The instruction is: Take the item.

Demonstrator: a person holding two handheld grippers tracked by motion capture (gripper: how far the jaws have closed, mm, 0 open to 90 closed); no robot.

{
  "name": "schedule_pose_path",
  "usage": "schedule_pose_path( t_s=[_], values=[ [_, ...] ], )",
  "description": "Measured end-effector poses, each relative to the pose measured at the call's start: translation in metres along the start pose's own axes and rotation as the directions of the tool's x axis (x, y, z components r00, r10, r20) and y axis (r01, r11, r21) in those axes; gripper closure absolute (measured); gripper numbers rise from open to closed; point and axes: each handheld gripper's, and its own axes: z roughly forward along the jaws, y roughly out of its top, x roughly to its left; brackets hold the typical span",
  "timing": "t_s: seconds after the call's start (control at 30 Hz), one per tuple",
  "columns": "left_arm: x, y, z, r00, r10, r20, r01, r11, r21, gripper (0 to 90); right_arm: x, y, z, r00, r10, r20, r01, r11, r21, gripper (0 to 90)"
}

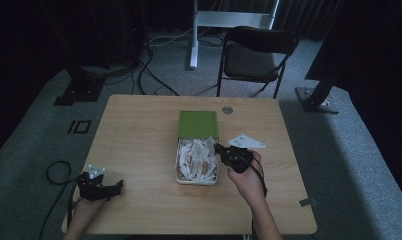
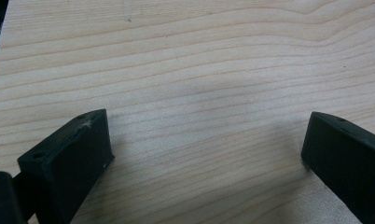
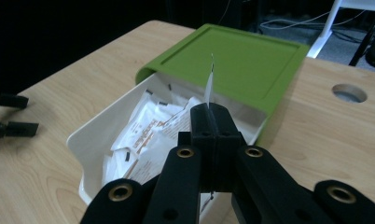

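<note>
While pinching packet (image 3: 209,86), right hand-held gripper (image 3: 211,108).

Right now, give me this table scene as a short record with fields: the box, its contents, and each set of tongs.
surface: wooden table
box: white tray mid-table, green lid slid back over its far end
contents: white sachets with orange print, loosely piled
right tongs: over the tray's right side, jaws closed on one thin white sachet standing on edge
left tongs: near the table's front left corner, jaws wide apart over bare wood, holding nothing
background: black folding chair beyond the table
</note>
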Motion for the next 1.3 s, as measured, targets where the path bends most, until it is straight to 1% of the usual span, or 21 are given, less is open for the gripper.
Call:
schedule_pose_path(
  t_s=[0.07, 0.2, 0.27, 0.37, 0.5, 0.67, 0.87, 1.03, 1.13, 1.23, 1.3],
  values=[
    [0.000, 0.000, 0.000, 1.0000, 0.002, 0.000, -0.002, 1.0000, 0.002, 2.3, -0.003, 0.003, -0.003, 1.0000, 0.007, 0.002, -0.007, 1.000, -0.014, 90.0],
    [0.000, 0.000, 0.000, 1.0000, 0.002, 0.000, -0.002, 1.0000, 0.004, 2.3, -0.011, 0.009, -0.011, 0.9996, 0.017, 0.024, -0.016, 0.999, -0.044, 90.0],
    [0.000, 0.000, 0.000, 1.0000, 0.002, 0.000, -0.002, 1.0000, 0.004, 2.3, -0.013, 0.010, -0.013, 0.9995, 0.018, 0.027, -0.017, 0.999, -0.049, 90.0],
    [0.000, 0.000, 0.000, 1.0000, 0.002, 0.001, -0.002, 1.0000, 0.004, 2.4, -0.021, 0.013, -0.020, 0.9982, 0.032, 0.051, -0.029, 0.997, -0.067, 90.0],
    [0.000, 0.000, 0.000, 1.0000, 0.000, 0.001, 0.000, 1.0000, 0.004, 2.4, -0.031, 0.013, -0.026, 0.9964, 0.043, 0.072, -0.038, 0.997, -0.073, 90.0],
    [0.000, 0.000, 0.000, 1.0000, 0.002, 0.000, -0.002, 1.0000, 0.004, 2.3, -0.044, 0.009, -0.030, 0.9926, 0.067, 0.101, -0.059, 0.995, -0.080, 90.0],
    [0.000, 0.000, 0.000, 1.0000, 0.002, 0.000, -0.002, 1.0000, 0.003, 2.4, -0.060, 0.000, -0.030, 0.9862, 0.095, 0.136, -0.087, 0.994, -0.063, 90.0],
    [0.000, 0.000, 0.000, 1.0000, 0.001, 0.000, -0.001, 1.0000, 0.003, 2.4, -0.071, -0.010, -0.026, 0.9816, 0.119, 0.150, -0.112, 0.992, -0.049, 90.0],
    [0.000, 0.000, 0.000, 1.0000, 0.001, 0.001, -0.001, 1.0000, 0.003, 2.4, -0.078, -0.019, -0.020, 0.9780, 0.139, 0.155, -0.135, 0.990, -0.039, 90.0],
    [0.000, 0.000, 0.000, 1.0000, 0.001, 0.000, -0.001, 1.0000, 0.003, 2.3, -0.084, -0.027, -0.013, 0.9762, 0.152, 0.155, -0.149, 0.988, -0.028, 90.0],
    [0.000, 0.000, 0.000, 1.0000, 0.001, 0.000, -0.001, 1.0000, 0.003, 2.3, -0.089, -0.031, -0.007, 0.9752, 0.160, 0.152, -0.157, 0.987, -0.034, 90.0]
  ],
)
